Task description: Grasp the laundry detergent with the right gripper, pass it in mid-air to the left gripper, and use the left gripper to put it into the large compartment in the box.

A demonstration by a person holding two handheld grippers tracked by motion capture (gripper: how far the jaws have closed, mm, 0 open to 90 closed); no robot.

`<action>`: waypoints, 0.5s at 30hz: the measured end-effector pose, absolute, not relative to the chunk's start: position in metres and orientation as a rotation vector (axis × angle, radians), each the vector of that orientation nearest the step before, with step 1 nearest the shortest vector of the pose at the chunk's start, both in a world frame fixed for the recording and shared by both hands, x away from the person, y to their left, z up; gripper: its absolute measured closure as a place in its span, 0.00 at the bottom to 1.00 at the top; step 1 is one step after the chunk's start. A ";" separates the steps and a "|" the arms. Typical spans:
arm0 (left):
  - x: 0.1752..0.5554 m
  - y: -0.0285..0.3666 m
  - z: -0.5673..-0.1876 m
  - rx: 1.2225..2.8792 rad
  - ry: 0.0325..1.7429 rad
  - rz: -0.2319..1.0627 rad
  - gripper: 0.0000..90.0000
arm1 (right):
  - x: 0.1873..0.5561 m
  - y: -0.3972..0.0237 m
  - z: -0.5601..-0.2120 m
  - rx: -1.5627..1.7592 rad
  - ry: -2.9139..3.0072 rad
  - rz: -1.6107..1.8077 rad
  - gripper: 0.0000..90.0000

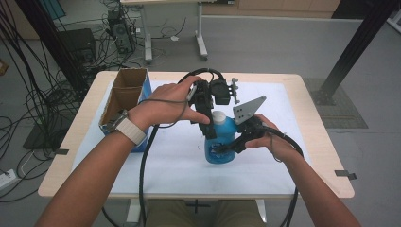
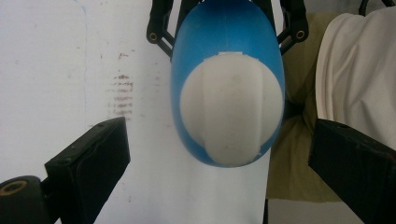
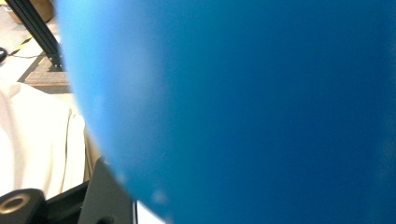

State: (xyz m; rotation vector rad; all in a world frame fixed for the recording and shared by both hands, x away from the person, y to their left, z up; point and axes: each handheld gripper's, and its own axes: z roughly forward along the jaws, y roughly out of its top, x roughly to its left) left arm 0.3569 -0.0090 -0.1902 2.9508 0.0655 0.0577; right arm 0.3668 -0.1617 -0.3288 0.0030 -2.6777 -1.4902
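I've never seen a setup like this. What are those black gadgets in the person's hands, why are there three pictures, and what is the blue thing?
There is no robot here: a person holds a pair of hand-held tongs in each hand, each carrying its own small camera. The high view looks down from above the person onto a table covered with a white sheet. The other two pictures come from the cameras on the tongs.

On the table stands a blue bottle with a white cap. An open cardboard box stands at the left edge.

The right tongs are shut on the bottle's body, holding it steady; in their own camera the blue wall sits so close that it blurs. The left tongs hang over the top of the bottle. Their camera looks straight down on the cap, with the two black jaws open on either side, not touching it.
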 end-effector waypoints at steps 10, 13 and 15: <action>0.356 -0.009 -0.190 2.950 0.063 0.059 0.06 | 0.368 -0.162 -0.329 -0.004 -2.671 -1.495 0.49; 0.356 -0.009 -0.190 2.950 0.063 0.059 0.06 | 0.368 -0.162 -0.329 -0.004 -2.672 -1.494 0.49; 0.357 -0.009 -0.191 2.950 0.065 0.061 0.06 | 0.368 -0.162 -0.329 -0.005 -2.674 -1.493 0.49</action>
